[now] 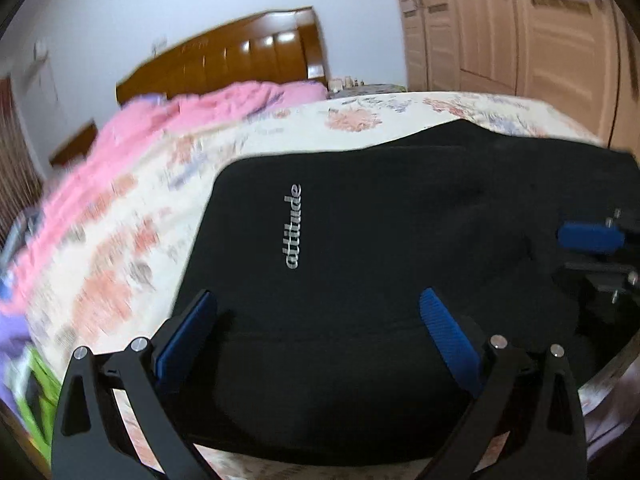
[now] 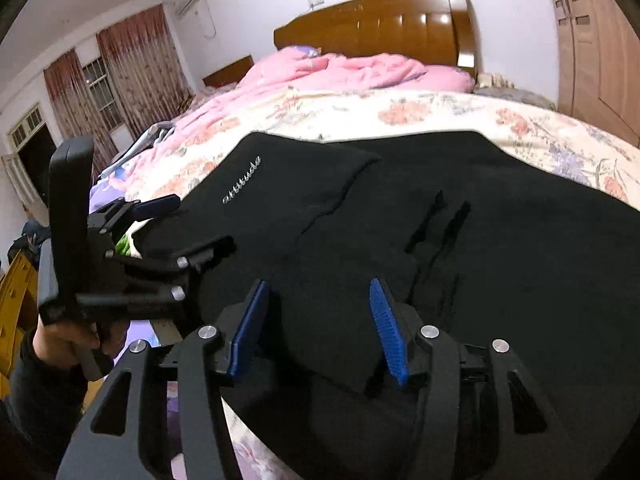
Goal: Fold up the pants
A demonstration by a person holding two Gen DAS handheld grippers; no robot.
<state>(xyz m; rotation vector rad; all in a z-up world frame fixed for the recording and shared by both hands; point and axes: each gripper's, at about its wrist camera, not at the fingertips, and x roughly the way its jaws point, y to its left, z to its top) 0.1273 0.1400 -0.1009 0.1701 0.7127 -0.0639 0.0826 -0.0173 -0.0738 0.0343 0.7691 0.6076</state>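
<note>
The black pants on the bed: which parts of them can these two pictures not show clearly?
- Near hem of the pants: left wrist view, hidden behind the open left gripper.
- Their right end: right wrist view, cut by the picture edge.
- Fold layers: black on black; behind the open right gripper, indistinct.
- Bedsheet pattern: left view, blurred.

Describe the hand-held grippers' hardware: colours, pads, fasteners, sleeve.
Both match: the left hand-held gripper and the right hand-held gripper have matte black linkage arms with silver round fasteners. The fingers carry blue ribbed pads. The hand wears a dark sleeve. No cables or markings visible.
</note>
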